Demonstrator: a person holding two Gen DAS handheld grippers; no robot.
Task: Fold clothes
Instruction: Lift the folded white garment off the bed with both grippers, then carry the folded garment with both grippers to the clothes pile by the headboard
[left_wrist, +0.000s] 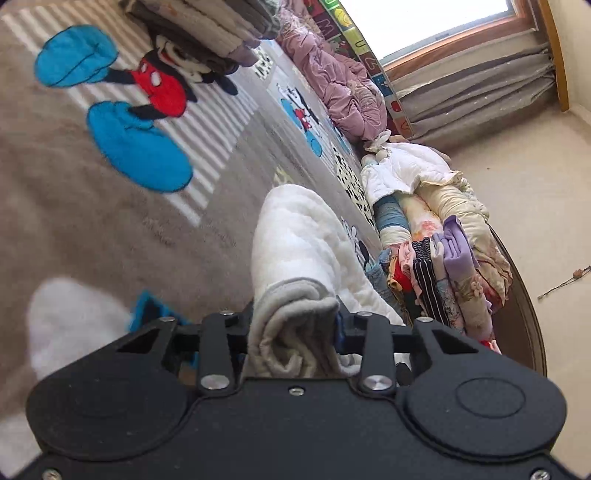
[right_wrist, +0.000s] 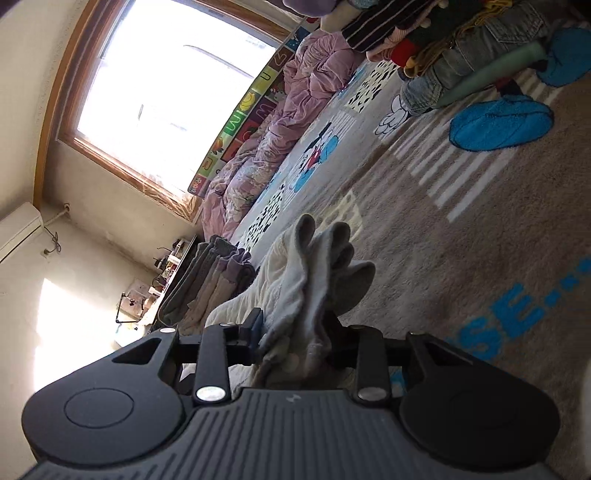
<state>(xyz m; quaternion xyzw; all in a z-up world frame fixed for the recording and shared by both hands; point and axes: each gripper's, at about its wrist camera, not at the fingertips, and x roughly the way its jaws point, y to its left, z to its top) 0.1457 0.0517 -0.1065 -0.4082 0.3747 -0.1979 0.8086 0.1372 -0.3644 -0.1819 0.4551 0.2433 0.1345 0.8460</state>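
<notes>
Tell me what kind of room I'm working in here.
Most likely a home bedroom or child's room: a plush taupe cartoon-mouse carpet, a crumpled pink quilt below a wood-framed window, and stacked folded clothes. Both grippers grip a white quilted garment.

White/grey garment (left_wrist: 295, 258); tan, blue-patterned rug (left_wrist: 92, 221)
</notes>
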